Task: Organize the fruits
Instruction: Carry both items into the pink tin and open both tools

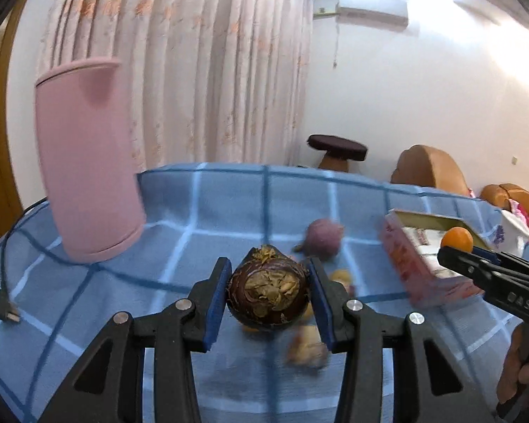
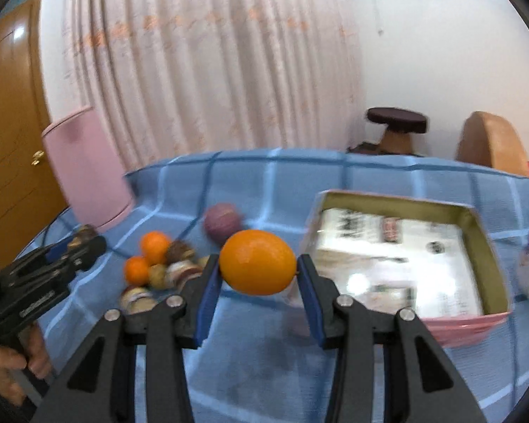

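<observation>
We count three oranges [image 2: 257, 262] [image 2: 154, 245] [image 2: 137, 270], one dark mangosteen [image 1: 268, 294], one purple fruit [image 2: 223, 224], one box [image 2: 490, 303], two grippers [image 1: 268, 303] [image 2: 257, 296], one pink cylinder [image 1: 88, 162] and one stool [image 2: 396, 123]; the blurred pile defies counting.
</observation>
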The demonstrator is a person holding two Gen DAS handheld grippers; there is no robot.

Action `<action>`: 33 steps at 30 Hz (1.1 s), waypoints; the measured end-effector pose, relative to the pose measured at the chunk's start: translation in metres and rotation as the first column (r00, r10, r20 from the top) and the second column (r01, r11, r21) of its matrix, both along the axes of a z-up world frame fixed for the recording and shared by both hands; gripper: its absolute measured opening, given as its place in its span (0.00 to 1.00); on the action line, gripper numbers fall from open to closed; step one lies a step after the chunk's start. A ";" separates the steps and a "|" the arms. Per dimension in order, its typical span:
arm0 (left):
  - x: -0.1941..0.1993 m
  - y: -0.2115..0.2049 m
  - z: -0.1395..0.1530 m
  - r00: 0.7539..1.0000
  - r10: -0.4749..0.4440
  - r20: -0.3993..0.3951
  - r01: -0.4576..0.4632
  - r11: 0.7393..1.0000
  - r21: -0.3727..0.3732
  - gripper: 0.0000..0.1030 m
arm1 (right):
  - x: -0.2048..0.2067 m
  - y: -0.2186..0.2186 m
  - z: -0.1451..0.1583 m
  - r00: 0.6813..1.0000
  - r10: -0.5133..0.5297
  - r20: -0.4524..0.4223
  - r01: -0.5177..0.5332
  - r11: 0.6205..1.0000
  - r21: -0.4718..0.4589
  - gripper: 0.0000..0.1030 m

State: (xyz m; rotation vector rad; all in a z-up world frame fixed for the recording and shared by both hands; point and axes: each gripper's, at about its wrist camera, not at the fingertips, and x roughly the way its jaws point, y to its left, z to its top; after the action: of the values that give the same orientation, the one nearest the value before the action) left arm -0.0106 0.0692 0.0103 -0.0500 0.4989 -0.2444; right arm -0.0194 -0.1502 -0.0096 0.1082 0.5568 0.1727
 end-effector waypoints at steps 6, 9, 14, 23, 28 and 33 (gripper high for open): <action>0.007 -0.054 0.007 0.996 -0.093 0.010 0.093 0.996 0.001 0.44 | 0.000 -0.063 0.000 0.991 -0.134 -0.002 0.134 0.991 -0.009 0.45; 0.008 -0.086 0.012 0.990 -0.140 0.019 0.140 0.990 0.014 0.44 | -0.002 -0.093 -0.003 0.983 -0.182 -0.016 0.182 0.983 -0.004 0.45; 0.017 -0.139 0.014 0.978 -0.208 -0.006 0.208 0.978 0.012 0.44 | -0.001 -0.129 -0.009 0.975 -0.216 -0.056 0.216 0.976 0.001 0.45; 0.032 -0.201 -0.003 0.967 -0.240 -0.090 0.245 0.968 0.053 0.44 | 0.002 -0.148 -0.017 0.968 -0.233 -0.093 0.232 0.972 -0.027 0.45; 0.035 -0.209 -0.010 0.966 -0.234 -0.112 0.243 0.967 0.080 0.44 | 0.006 -0.142 -0.019 0.971 -0.214 -0.104 0.208 0.976 -0.058 0.45; 0.038 -0.211 -0.016 0.966 -0.219 -0.138 0.234 0.967 0.103 0.44 | 0.009 -0.139 -0.022 0.972 -0.207 -0.113 0.199 0.977 -0.077 0.45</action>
State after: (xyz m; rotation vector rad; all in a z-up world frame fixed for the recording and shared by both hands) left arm 0.0275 -0.1414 -0.0059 0.1094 0.6450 -0.4379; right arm -0.0102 -0.2888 -0.0318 0.1117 0.6676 -0.0519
